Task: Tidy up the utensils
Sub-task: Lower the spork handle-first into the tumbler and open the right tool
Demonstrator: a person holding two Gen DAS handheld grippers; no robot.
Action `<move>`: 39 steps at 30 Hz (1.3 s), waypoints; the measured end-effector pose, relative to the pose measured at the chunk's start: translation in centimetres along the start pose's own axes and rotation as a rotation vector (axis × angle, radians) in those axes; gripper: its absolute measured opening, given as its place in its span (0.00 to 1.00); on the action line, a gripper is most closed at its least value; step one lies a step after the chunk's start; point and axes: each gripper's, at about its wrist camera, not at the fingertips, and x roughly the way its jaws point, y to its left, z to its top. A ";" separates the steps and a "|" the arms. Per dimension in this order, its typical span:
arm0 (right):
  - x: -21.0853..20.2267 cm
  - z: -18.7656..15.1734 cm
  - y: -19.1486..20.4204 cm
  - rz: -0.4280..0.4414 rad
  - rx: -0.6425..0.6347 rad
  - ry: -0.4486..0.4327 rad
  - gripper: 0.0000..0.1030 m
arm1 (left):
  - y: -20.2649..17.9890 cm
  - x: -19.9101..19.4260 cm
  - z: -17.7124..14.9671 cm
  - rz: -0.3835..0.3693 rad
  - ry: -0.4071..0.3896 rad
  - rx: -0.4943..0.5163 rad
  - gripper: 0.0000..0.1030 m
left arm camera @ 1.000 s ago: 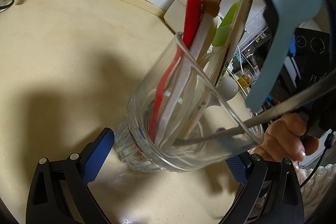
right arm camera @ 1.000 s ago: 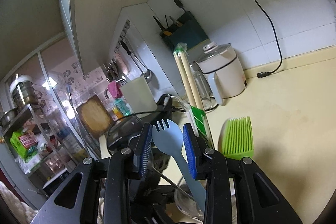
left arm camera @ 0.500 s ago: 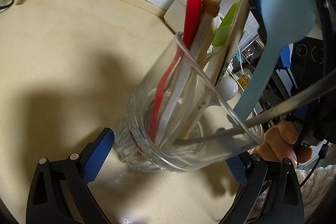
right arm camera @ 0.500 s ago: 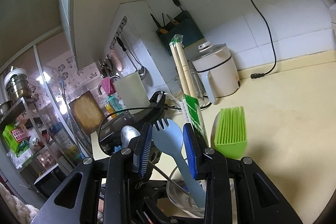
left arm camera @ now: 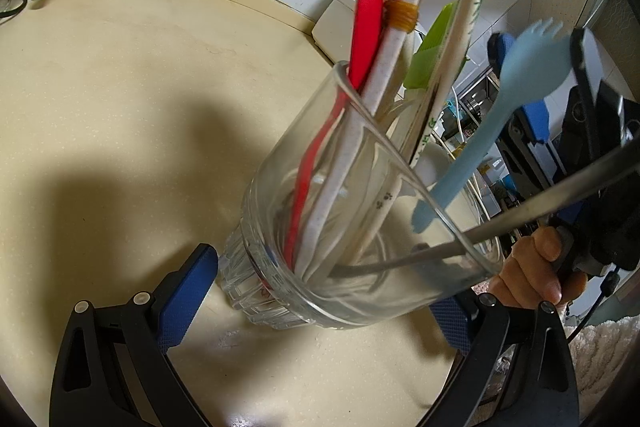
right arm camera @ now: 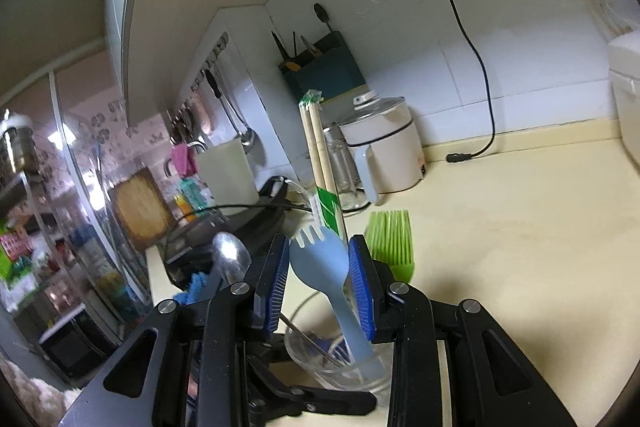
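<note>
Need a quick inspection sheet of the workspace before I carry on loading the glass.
Surface: cream counter, shadowed.
Job's things: glass holding red utensil, banded chopsticks, metal handle; blue spork with its handle tip in the glass.
Clutter: green brush, white cooker.
Grippers: right gripper shut on the spork; left gripper astride the glass, contact unclear.
Cables: black cord, unplugged.
Surroundings: tiled wall, hanging ladles.

Spork (left arm camera: 480, 135) handle now dipping into glass (left arm camera: 360, 211).
</note>
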 end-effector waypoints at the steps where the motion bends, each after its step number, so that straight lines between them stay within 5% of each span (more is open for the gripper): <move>1: -0.1 -0.1 0.1 -0.014 -0.012 0.006 0.30 | 0.0 0.0 0.0 0.000 0.000 0.000 0.96; 17: -1.7 0.5 0.9 -0.162 -0.097 0.023 0.30 | 0.0 0.0 0.0 0.000 0.000 0.000 0.96; 28: -2.9 1.0 2.1 -0.179 -0.148 -0.014 0.30 | 0.0 0.0 0.0 0.000 0.000 0.000 0.96; 39: 2.2 -2.4 8.0 -0.226 -0.475 0.154 0.30 | 0.0 0.0 0.0 0.000 0.000 0.000 0.96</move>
